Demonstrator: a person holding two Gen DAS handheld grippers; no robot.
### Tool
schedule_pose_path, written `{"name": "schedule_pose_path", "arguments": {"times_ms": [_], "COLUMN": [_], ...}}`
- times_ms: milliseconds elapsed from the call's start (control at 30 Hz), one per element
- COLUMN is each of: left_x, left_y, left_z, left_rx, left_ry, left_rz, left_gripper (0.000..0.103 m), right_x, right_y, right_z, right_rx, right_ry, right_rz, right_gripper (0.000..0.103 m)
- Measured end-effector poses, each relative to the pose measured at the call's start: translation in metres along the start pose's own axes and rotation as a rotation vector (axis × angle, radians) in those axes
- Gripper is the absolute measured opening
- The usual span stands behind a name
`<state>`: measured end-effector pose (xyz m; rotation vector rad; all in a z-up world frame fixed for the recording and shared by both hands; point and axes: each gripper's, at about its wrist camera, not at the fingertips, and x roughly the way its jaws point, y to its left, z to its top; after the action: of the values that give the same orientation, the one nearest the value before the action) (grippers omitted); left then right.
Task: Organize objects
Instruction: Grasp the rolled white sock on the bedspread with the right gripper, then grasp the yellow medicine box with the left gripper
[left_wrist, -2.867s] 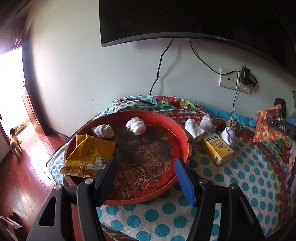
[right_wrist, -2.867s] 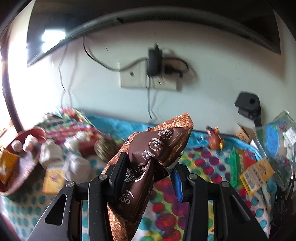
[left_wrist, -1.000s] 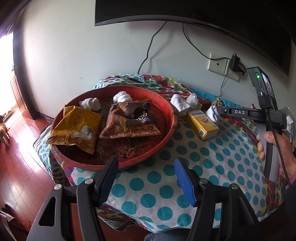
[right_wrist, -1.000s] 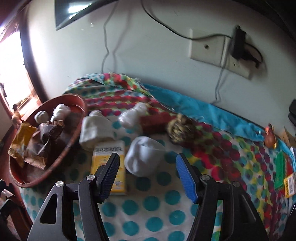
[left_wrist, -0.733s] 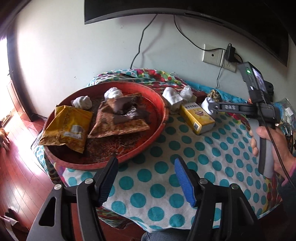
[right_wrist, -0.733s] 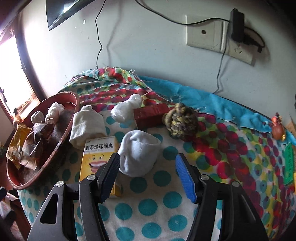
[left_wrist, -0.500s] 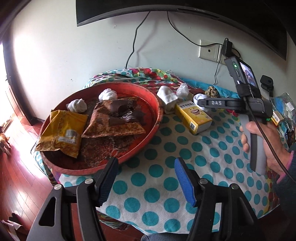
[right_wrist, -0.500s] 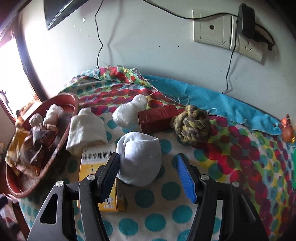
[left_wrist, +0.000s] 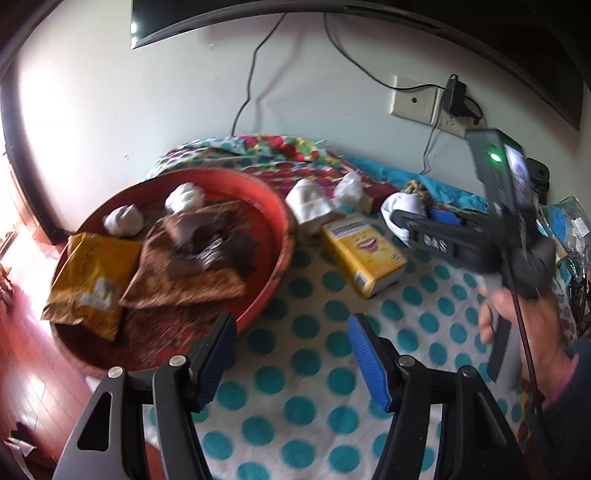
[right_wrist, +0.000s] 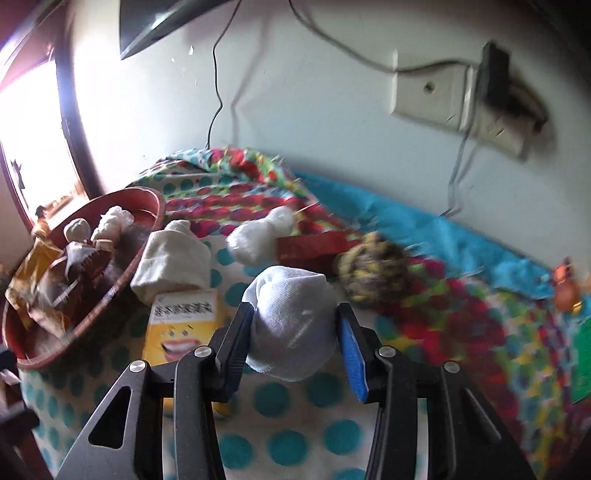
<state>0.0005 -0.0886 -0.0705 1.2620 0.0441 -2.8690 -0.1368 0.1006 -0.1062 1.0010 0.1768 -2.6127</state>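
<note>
My right gripper (right_wrist: 295, 328) is open, its jaws on either side of a rolled white sock (right_wrist: 291, 325) on the dotted cloth; a small gap shows on each side. The sock also shows in the left wrist view (left_wrist: 400, 206), with the right gripper (left_wrist: 424, 225) around it. My left gripper (left_wrist: 291, 354) is open and empty above the cloth, beside the red tray (left_wrist: 280, 229). The tray holds a brown snack bag (left_wrist: 192, 266), a yellow bag (left_wrist: 92, 273) and two white bundles (left_wrist: 123, 221).
A yellow box (right_wrist: 181, 325) lies left of the sock. A folded white cloth (right_wrist: 170, 262), another white bundle (right_wrist: 258, 236), a red box (right_wrist: 314, 247) and a rope ball (right_wrist: 373, 273) lie behind. Packets (left_wrist: 569, 221) sit far right. Wall socket (right_wrist: 436, 96) above.
My right gripper has moved forward until the rolled white sock sits between its jaws, which have narrowed around it. My left gripper has drifted back and to the right, still open.
</note>
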Motion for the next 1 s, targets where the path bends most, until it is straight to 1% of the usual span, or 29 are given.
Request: {"name": "schedule_pose_path", "arguments": {"times_ms": [100,200,367,433,567,700,767,867,1000], "left_x": [0.009,0.023,0.039,0.045,0.058,0.071,0.077,0.085,0.101], "left_y": [-0.013,-0.028,-0.045,-0.049,-0.054,-0.063,-0.069,-0.075,-0.071], "left_z": [0.006,0.013,0.023,0.027,0.035,0.045,0.05,0.057,0.058], "left_rx": [-0.002,-0.013,-0.039,-0.052,-0.076,-0.093,-0.116,-0.158,-0.258], "left_ry": [0.012,0.048,0.061,0.063,0.069,0.094,0.106,0.106,0.151], "left_rz": [-0.024,-0.048,-0.041,-0.034,-0.023,-0.025,-0.033,0.025,0.075], "left_gripper": [0.065,0.065,0.065,0.065,0.065,0.065,0.066,0.066,0.067], "right_x": [-0.015,-0.027,-0.043,-0.049,-0.052,-0.049,-0.047,-0.045,-0.043], "right_y": [-0.02,-0.04,-0.069,-0.079,-0.088,-0.095,-0.096,-0.095,-0.091], "right_z": [-0.011,-0.023,-0.037,-0.04,-0.044,-0.044,-0.045,-0.045,-0.045], "right_rx": [-0.016,-0.007,0.043,0.058,0.054,0.082,0.082,0.076,0.059], "right_ry": [-0.012,-0.007,-0.003,-0.014,-0.012,0.008,0.018,0.03,0.044], "right_rz": [-0.042,-0.068,-0.089,-0.102,-0.127,-0.108,-0.104,-0.086,-0.085], "right_gripper": [0.043,0.043,0.043,0.043,0.043,0.043,0.043,0.043,0.043]}}
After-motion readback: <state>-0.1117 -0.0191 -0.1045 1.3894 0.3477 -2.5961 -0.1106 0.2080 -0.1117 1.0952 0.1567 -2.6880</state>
